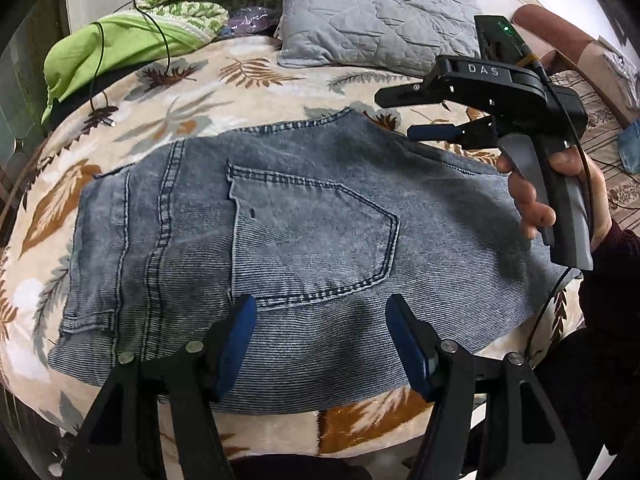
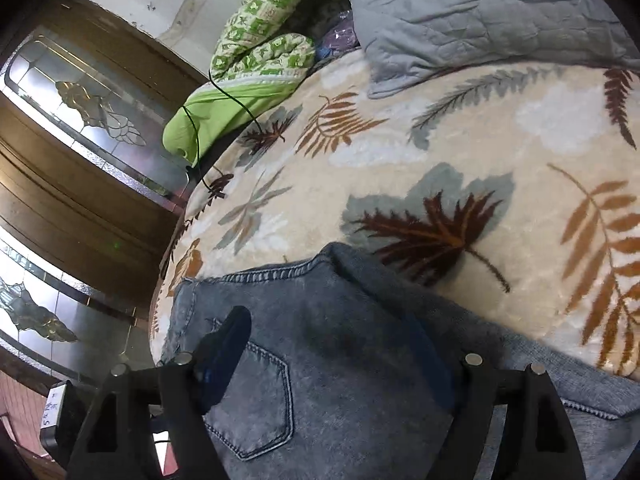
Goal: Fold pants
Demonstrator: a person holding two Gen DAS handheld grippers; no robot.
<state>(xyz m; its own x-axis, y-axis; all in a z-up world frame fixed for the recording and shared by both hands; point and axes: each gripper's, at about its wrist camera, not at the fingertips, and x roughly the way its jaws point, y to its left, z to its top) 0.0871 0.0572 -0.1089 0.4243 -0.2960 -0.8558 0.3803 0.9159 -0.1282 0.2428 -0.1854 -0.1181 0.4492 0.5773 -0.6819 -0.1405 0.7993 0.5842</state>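
Denim pants (image 1: 280, 240) lie folded on the bed (image 1: 180, 120); left tongs (image 1: 320, 344) and right tongs (image 1: 416, 112) both gape wide, empty. Pinching one layer could drag the fold open

"DAS" in pale raised capitals on the black body of the right gripper (image 1: 412, 114), seen from the left wrist view, just below a lit green lamp (image 1: 508, 28). Small white label (image 2: 52, 406) on a dark device at the lower left edge of the right wrist view, with handwritten marks, one perhaps a "5"; the rest too small and tilted to read. Nothing legible on the pants (image 1: 280, 248), blanket (image 1: 200, 92) or pillow (image 1: 372, 12).
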